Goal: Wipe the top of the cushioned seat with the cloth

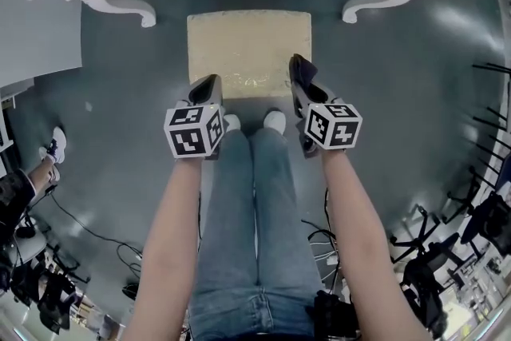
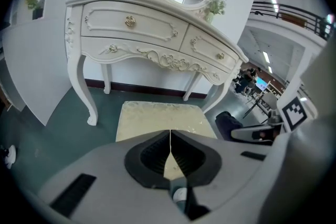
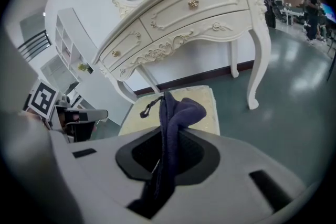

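Navy cloth (image 3: 176, 113) hangs pinched in my right hand-held gripper (image 3: 167, 150); left hand-held gripper (image 2: 170, 152) is pressed together, empty. Cushioned seat (image 1: 249, 52) ahead; wiping seemingly not begun.

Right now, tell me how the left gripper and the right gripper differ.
The left gripper has its jaws shut together on nothing; the right gripper is clamped on a dark blue cloth. The left gripper hangs over the front left part of the cushioned seat, the right gripper over its front right. Both point toward the seat.
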A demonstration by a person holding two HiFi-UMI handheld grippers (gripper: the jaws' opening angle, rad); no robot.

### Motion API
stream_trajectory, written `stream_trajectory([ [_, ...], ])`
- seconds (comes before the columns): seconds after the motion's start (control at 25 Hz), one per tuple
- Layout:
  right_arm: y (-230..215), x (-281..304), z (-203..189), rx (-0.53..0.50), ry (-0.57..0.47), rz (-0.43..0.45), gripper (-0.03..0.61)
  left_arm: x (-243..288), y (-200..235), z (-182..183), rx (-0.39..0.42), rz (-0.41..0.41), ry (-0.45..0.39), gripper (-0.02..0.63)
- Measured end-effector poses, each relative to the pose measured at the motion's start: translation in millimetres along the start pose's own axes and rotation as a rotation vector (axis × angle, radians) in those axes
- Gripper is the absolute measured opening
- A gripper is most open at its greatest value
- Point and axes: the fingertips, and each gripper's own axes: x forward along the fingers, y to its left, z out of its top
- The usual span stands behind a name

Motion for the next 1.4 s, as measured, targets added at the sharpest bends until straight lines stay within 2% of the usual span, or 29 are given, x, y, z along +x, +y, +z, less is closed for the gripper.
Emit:
stream_trajectory([
  [0.32, -52, -10, -33, 0.021, 0.034, -0.095, 0.040, 25, -32, -15, 0.057, -0.052, 0.051, 0.005],
  [0.72, -80, 2, -81, 0.038, 0.123, -0.167, 0.040, 43, -39, -34, 0.084, -0.070, 0.092, 0.005],
  [1.24, -75, 22, -92, -0.030, 0.271, -0.222, 0.038, 37, -7, -49, 0.033, -0.037, 0.093, 0.005],
  [1.4, -67, 24, -89, -0.022, 0.282, -0.220, 0.037, 33, 2, -51, 0.018, -0.031, 0.091, 0.005],
])
